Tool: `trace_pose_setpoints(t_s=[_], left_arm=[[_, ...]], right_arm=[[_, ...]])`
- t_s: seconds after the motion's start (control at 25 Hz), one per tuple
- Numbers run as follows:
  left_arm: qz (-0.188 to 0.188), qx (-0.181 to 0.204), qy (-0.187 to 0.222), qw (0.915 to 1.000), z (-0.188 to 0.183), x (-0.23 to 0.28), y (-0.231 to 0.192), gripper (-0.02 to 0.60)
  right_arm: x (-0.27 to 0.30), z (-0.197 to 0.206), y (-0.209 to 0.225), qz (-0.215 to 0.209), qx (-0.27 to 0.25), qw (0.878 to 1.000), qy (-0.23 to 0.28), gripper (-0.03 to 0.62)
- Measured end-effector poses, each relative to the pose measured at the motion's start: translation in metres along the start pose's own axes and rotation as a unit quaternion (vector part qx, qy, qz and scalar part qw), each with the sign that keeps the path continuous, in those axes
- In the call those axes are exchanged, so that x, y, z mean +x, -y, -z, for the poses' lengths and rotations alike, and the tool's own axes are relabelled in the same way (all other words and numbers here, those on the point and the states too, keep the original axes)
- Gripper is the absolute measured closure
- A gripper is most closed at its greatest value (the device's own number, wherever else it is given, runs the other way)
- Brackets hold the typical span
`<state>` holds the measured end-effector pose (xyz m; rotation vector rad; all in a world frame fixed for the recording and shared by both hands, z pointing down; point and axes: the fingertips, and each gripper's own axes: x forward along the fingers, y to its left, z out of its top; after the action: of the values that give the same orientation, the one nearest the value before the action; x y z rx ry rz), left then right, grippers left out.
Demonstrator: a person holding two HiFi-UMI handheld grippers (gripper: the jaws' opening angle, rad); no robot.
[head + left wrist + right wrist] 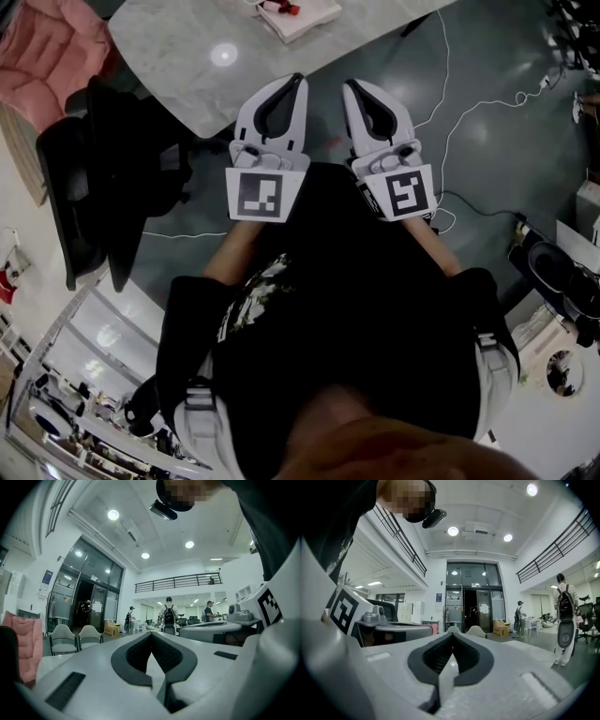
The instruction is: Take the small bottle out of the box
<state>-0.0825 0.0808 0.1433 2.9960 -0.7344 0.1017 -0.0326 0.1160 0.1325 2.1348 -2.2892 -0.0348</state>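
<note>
In the head view both grippers are held level in front of the person's chest, side by side, pointing toward a pale marble table point(187, 66). My left gripper point(298, 81) is shut, tips touching, nothing between them; its own view shows the same point(152, 634). My right gripper point(348, 86) is also shut and empty, as its own view confirms point(452, 641). At the table's far edge lies a white open box-like thing point(302, 17) with a small red-and-white item in it; I cannot tell whether that is the bottle. Both grippers are well short of it.
A black office chair point(94, 187) stands left of the table corner, with a pink cushion point(47, 47) beyond it. White cables point(450, 103) run over the grey floor on the right. Several people point(168, 616) and grey chairs point(63, 637) are far off in the hall.
</note>
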Motion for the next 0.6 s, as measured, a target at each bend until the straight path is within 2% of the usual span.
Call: trace_pose_setpoints(t_s=[0.24,0.4,0.48,0.6], left_arm=[[0.008,-0.005,-0.008,0.9999,0.012,0.013,-0.015,0.568],[0.007,-0.007,-0.019,0.9998,0.015,0.023,-0.018,0.568],[0.006,-0.003,-0.025,0.9997,0.013,0.027,-0.021,0.568],[-0.003,0.011,-0.037,0.9992,0.016,0.033,-0.03,0.568]], right_arm=[[0.009,0.016,0.002,0.011,0.007,1.0,-0.027,0.599],[0.016,0.009,0.015,0.014,0.004,1.0,0.006,0.599],[0.018,0.017,0.02,0.012,0.0,1.0,-0.018,0.599],[0.032,0.027,0.031,0.004,0.0,1.0,-0.024,0.599]])
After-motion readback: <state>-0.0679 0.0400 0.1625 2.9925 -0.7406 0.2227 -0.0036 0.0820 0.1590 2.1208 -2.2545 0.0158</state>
